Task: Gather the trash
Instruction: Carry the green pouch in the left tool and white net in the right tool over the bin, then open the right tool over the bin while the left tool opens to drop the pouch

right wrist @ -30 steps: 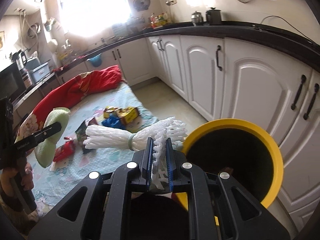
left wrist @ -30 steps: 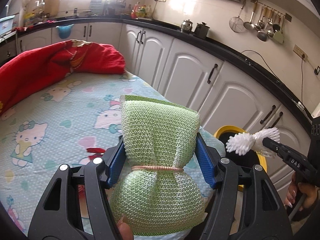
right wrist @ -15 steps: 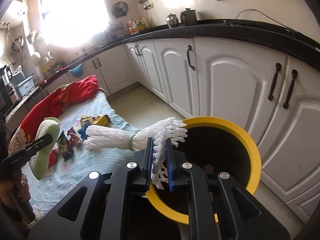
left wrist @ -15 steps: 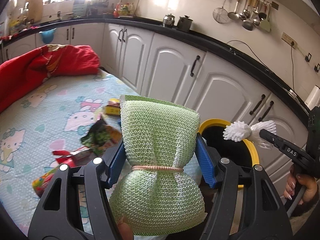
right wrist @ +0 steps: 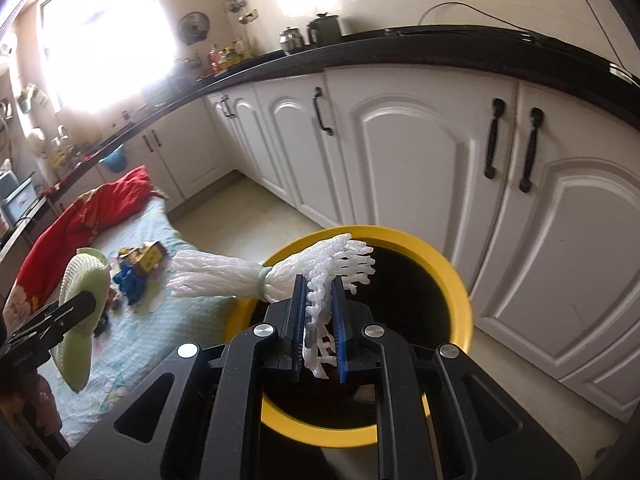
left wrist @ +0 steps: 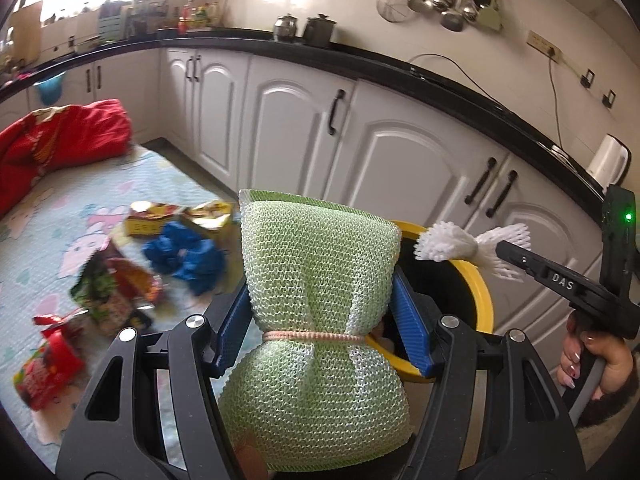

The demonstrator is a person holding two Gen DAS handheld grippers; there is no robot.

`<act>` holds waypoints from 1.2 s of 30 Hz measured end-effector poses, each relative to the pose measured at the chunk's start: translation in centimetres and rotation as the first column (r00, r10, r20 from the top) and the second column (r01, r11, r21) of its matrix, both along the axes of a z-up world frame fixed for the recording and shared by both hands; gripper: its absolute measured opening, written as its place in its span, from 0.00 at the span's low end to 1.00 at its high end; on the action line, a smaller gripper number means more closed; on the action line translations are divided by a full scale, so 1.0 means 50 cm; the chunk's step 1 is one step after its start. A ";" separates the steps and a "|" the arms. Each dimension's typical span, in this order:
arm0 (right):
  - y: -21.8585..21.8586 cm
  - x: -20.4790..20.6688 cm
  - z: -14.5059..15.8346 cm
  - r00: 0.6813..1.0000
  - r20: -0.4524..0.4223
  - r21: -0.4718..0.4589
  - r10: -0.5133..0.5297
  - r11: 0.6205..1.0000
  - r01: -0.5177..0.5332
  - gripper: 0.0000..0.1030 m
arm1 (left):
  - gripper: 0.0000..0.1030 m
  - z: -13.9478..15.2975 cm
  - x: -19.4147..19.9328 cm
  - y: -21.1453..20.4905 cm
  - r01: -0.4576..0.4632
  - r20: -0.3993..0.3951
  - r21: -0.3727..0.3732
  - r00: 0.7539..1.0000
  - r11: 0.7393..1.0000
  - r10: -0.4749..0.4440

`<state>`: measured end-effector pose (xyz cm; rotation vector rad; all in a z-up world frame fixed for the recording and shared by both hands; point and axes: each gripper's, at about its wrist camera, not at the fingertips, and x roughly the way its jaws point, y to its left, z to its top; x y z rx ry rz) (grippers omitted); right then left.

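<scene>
- In my right gripper (right wrist: 318,330) the blue pads are clamped on the white foam net (right wrist: 276,274); I hold one frayed end, and the rest sticks out to the left past its green band
- The net's long axis runs roughly level, left to right across my view, its gripped end over the dark mouth of the yellow bin (right wrist: 460,292), its free end out beyond the rim, over the mat's edge
- My left gripper (left wrist: 324,320) is clamped on the green mesh bundle (left wrist: 320,280), pinched just above its pink tie; the bundle stands upright, long axis pointing up and away from me
- From the left camera the bin (left wrist: 480,288) lies just beyond and to the right of the bundle, partly hidden by it
- I judge the right hand better placed to release: its load is already over the opening, though the free end may catch the rim
- Farther left on the patterned mat (left wrist: 60,208) wrappers (left wrist: 116,292) and a blue crumpled piece (left wrist: 186,256) remain to collect
</scene>
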<state>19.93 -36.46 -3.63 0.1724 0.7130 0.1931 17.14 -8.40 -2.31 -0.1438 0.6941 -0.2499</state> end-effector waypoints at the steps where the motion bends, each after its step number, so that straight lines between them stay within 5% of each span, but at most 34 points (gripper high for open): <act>1: -0.006 -0.001 -0.002 1.000 -0.001 -0.002 -0.009 1.000 0.009 0.12 | 0.55 0.000 0.003 -0.010 0.007 0.003 0.001 1.000 1.000 -0.007; 19: -0.070 0.008 -0.042 0.993 -0.039 -0.013 -0.114 0.993 0.114 0.13 | 0.55 -0.051 0.053 -0.150 0.129 -0.031 0.004 0.991 0.992 -0.129; 36: -0.073 0.025 -0.084 0.987 -0.096 -0.012 -0.126 0.992 0.125 0.16 | 0.56 -0.116 0.089 -0.189 0.166 -0.091 -0.013 0.982 0.986 -0.166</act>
